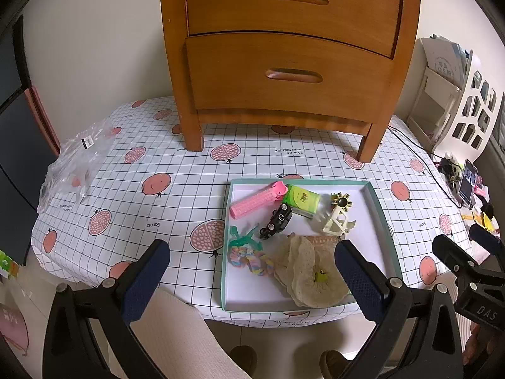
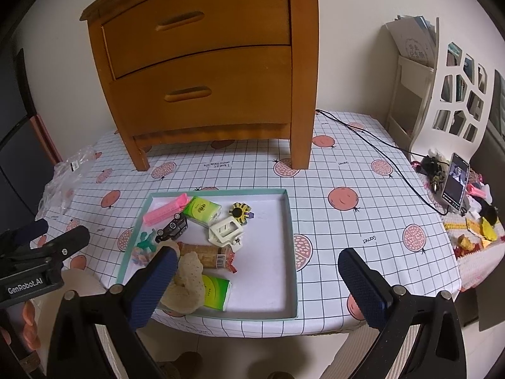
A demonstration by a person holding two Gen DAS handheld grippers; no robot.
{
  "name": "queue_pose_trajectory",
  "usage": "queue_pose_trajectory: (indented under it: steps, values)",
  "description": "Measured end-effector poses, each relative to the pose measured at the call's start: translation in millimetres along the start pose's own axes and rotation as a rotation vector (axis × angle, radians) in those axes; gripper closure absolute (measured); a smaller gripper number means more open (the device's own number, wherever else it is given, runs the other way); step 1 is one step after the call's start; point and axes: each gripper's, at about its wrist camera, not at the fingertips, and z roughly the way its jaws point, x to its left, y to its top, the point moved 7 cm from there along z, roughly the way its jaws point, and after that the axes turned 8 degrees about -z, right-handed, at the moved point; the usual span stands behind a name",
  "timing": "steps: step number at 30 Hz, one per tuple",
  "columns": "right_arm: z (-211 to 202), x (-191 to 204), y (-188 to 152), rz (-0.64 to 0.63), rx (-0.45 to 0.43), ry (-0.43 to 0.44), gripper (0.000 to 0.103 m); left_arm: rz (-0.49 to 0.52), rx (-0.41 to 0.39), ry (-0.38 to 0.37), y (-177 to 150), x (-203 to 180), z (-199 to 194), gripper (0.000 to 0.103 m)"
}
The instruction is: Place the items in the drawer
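A wooden nightstand stands at the back of the table with its upper drawer (image 1: 284, 9) and lower drawer (image 1: 284, 94) both closed. In front lies a teal-rimmed tray (image 1: 378, 208) holding a pink comb-like piece (image 1: 255, 203), a green tissue pack (image 1: 301, 200), a black toy car (image 1: 277, 221), a yellow-black spinner (image 1: 341, 202), a cream clip (image 1: 337, 224), a colourful scrunchie (image 1: 249, 257) and a beige lace cloth (image 1: 306, 271). My left gripper (image 1: 252, 249) hovers open over the tray's near left part. My right gripper (image 2: 257, 254) hovers open over the tray's near side, empty.
A crumpled plastic bag (image 1: 75, 164) lies at the table's left edge. A black cable (image 2: 378, 148) runs across the right side to a propped phone (image 2: 456, 186) among small clutter. A white cut-out shelf (image 2: 454, 94) stands at the far right. A trouser leg (image 1: 176, 331) shows below.
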Motion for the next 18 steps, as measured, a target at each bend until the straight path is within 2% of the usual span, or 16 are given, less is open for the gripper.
queue_pose_trajectory:
  steps: [13,18]
  values:
    - [1,1,-1,0.000,0.001,-0.001,0.000,-0.012,0.002,0.002,1,2,1,0.000]
    - [1,-1,-1,0.006,-0.007,0.001,0.000,-0.012,-0.031,-0.006,14,5,-4,0.000]
